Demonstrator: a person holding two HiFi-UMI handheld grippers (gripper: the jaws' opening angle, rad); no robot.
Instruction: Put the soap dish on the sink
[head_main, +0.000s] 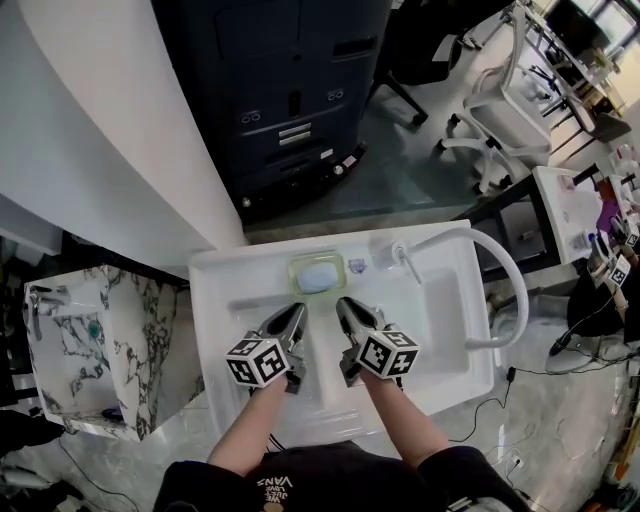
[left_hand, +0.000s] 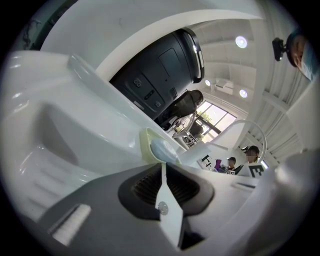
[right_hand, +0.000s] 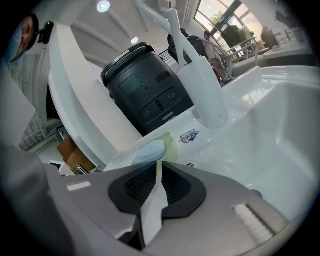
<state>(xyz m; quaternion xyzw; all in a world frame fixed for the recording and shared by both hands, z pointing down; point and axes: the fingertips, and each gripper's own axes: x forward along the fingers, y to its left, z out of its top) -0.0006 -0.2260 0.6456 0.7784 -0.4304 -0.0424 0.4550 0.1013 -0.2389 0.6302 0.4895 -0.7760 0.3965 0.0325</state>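
With the soap dish set on the far ledge of the sink, the left gripper and right gripper hover near it, closed and empty.

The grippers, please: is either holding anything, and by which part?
Nothing. Left gripper and right gripper are shut and empty; the soap dish sits free on the sink.

Bright, even light comes from round ceiling lamps and far windows. The white sink shows soft glare. Both gripper views bend and darken at the edges, and their nearest parts look perhaps slightly blurred.
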